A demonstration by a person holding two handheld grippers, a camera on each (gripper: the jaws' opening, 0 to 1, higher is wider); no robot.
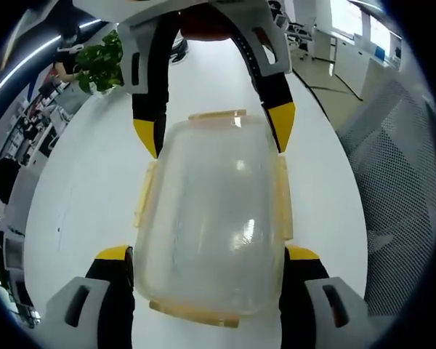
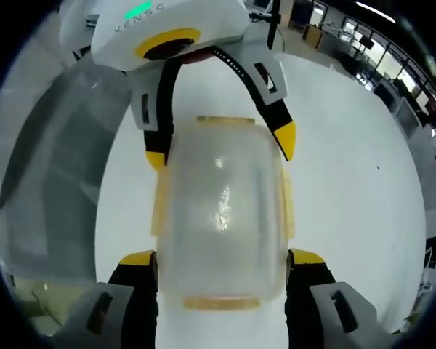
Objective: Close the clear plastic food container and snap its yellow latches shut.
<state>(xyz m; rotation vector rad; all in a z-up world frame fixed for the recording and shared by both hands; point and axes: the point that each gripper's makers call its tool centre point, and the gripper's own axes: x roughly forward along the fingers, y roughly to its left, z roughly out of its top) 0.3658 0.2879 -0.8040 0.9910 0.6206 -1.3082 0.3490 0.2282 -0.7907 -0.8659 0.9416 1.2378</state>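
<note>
A clear plastic food container with its lid on rests on the white table. Pale yellow latches sit at its far end, near end and along both long sides. My left gripper straddles the near end, its yellow-tipped jaws spread wide against both sides. My right gripper straddles the opposite end the same way. In the right gripper view, the container lies between my right gripper near the bottom and my left gripper beyond it. The side latches stand slightly out from the walls.
The long white table stretches away on both sides. A green potted plant stands at its far left edge. A grey mesh chair sits off the right side, and the grey chair shows again left of the table. Office desks lie beyond.
</note>
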